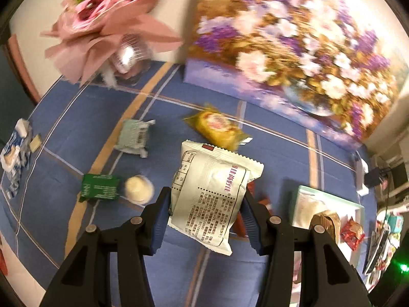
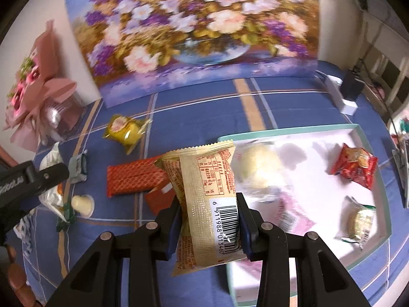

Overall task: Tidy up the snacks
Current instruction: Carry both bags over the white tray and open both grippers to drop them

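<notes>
My left gripper (image 1: 205,204) is shut on a white snack packet (image 1: 212,192) with printed text, held above the blue checked tablecloth (image 1: 76,133). My right gripper (image 2: 209,220) is shut on a tan snack packet (image 2: 207,199) with a barcode, held at the left edge of a white tray (image 2: 327,138). The tray holds a red packet (image 2: 355,165), a round cake packet (image 2: 360,220), a pale bun packet (image 2: 258,166) and a pink packet (image 2: 294,217). The tray also shows in the left wrist view (image 1: 306,197). My left gripper shows at the left of the right wrist view (image 2: 46,176).
Loose on the cloth: a yellow packet (image 1: 219,128), a pale green packet (image 1: 133,138), a dark green packet (image 1: 99,186), a jelly cup (image 1: 139,189), a blue-white packet (image 1: 15,151), a red-orange bar (image 2: 135,176). A flower painting (image 1: 294,46) and a pink bouquet (image 1: 102,18) stand behind.
</notes>
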Motion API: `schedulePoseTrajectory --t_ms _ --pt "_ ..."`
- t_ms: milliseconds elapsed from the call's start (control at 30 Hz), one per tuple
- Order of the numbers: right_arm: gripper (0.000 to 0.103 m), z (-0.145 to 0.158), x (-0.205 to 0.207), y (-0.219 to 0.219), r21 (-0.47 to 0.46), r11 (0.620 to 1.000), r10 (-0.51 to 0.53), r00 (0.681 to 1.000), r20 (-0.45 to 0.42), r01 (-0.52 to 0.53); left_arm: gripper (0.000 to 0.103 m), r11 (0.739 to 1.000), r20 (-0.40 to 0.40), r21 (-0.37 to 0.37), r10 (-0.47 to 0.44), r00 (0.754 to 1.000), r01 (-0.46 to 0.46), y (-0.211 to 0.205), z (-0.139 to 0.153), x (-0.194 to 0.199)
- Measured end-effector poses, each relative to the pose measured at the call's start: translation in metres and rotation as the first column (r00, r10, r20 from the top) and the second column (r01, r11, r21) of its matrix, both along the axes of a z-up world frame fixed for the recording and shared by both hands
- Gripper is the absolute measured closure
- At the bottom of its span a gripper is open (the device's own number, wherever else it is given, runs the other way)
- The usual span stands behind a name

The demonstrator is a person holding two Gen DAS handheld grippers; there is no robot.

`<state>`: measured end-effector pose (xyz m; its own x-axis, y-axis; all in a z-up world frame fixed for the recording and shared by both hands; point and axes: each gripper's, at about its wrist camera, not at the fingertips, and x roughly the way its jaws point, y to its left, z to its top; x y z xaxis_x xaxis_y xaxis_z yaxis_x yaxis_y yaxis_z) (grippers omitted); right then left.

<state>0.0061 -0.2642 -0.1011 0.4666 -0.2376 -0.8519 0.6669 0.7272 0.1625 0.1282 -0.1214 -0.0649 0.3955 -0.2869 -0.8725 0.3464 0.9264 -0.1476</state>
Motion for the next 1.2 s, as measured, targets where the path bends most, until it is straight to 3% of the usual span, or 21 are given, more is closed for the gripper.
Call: schedulePoseTrajectory --t_ms 400,600,767,933,1200 --pt "0.062 0.011 -0.07 -0.071 0.031 0.977 -0.214 0.977 0.017 0.213 0.048 0.976 0.064 0.036 -0.216 0.974 0.214 -0.088 0.017 -0.066" --pt "0.062 0.016 -0.113 -0.105 0.031 0.944 -0.33 0.944 0.024 0.329 0.048 0.944 0.088 0.077 -0.326 0.941 0.319 -0.131 0.016 -0.101" --pt "0.062 0.018 -0.145 -0.126 0.04 0.916 -0.401 0.916 0.029 0.399 0.048 0.902 0.088 0.105 -0.427 0.9 0.418 -0.165 0.006 -0.133" --pt "0.062 0.016 -0.163 -0.14 0.054 0.905 -0.424 0.905 0.025 0.423 0.048 0.878 0.062 0.12 -0.472 0.88 0.463 -0.187 -0.009 -0.148" --pt "0.062 0.002 -0.159 -0.147 0.09 0.909 -0.407 0.913 -0.01 0.406 0.048 0.875 0.043 0.134 -0.474 0.88 0.465 -0.196 -0.026 -0.151"
